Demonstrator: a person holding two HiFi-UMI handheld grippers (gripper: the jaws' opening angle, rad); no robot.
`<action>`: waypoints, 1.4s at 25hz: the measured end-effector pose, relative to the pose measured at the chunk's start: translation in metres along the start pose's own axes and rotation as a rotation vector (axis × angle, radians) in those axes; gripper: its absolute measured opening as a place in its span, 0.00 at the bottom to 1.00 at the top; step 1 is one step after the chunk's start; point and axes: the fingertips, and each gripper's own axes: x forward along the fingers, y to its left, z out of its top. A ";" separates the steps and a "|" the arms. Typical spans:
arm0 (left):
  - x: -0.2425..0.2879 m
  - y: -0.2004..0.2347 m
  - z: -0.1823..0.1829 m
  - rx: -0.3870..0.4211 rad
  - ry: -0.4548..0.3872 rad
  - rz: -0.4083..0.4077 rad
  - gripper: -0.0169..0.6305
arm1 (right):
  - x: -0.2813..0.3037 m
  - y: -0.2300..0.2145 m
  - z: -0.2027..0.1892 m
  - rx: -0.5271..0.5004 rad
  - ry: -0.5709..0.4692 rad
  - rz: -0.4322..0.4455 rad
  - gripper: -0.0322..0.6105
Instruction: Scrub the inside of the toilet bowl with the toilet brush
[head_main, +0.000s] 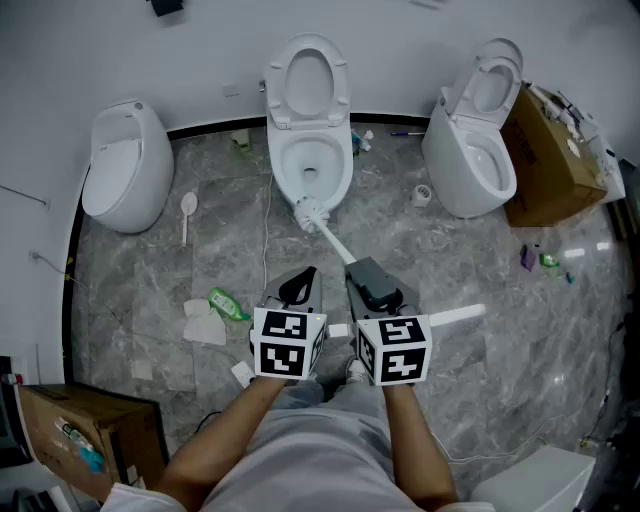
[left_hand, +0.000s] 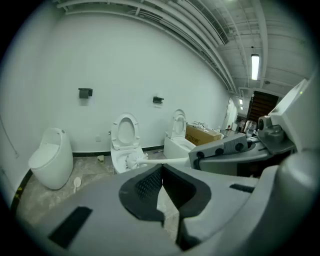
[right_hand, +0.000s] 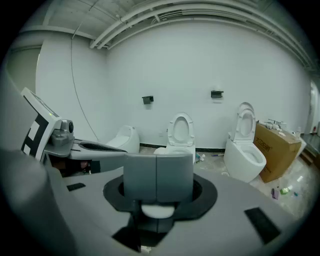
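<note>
Toilet brush (head_main: 318, 222) is clamped by its handle in my right gripper (head_main: 362, 275), bristle head at the near outer front of the middle toilet bowl (head_main: 341, 172). My left gripper (head_main: 303, 282) is closed, empty.

toilet brush (head_main: 312, 212) before middle toilet (head_main: 310, 150); box (head_main: 552, 160) right

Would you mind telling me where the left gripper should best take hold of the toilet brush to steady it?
The bare handle between the right gripper and the bristle head, approached from the left with jaws across it: the shaft is thin, straight and free there.
</note>
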 end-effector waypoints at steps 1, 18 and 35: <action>-0.001 0.003 -0.001 -0.001 0.000 -0.003 0.04 | 0.001 0.003 -0.001 0.002 0.005 -0.001 0.29; 0.023 0.050 0.010 -0.033 0.014 -0.005 0.04 | 0.043 0.005 0.010 0.005 0.045 -0.024 0.29; 0.155 0.106 0.060 -0.069 0.082 0.029 0.04 | 0.169 -0.063 0.052 0.000 0.122 0.026 0.29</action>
